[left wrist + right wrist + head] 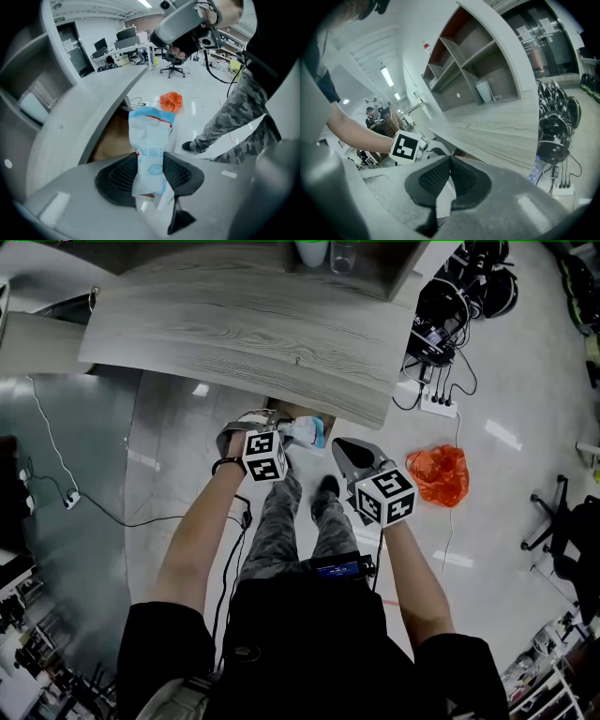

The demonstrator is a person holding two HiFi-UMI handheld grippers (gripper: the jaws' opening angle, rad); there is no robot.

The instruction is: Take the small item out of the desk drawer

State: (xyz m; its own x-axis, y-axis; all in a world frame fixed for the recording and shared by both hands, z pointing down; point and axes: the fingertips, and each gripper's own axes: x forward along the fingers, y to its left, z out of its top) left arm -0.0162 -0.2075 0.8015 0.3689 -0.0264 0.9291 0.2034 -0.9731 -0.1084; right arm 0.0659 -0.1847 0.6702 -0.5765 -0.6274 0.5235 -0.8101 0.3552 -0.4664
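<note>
The left gripper [150, 174] pinches a small blue-and-white packet [151, 133] between its two black pads, the packet standing upright out of the jaws with its lower end poking out beneath them. In the head view this packet [307, 433] hangs just off the near edge of the grey wood-grain desk [244, 334], beside the brown inside of the open drawer [111, 139] under the desktop. The right gripper [450, 176] sits to the right of the left one, near it but apart, its jaws pressed together with nothing between them. An orange bag [439, 474] lies on the pale floor further right.
</note>
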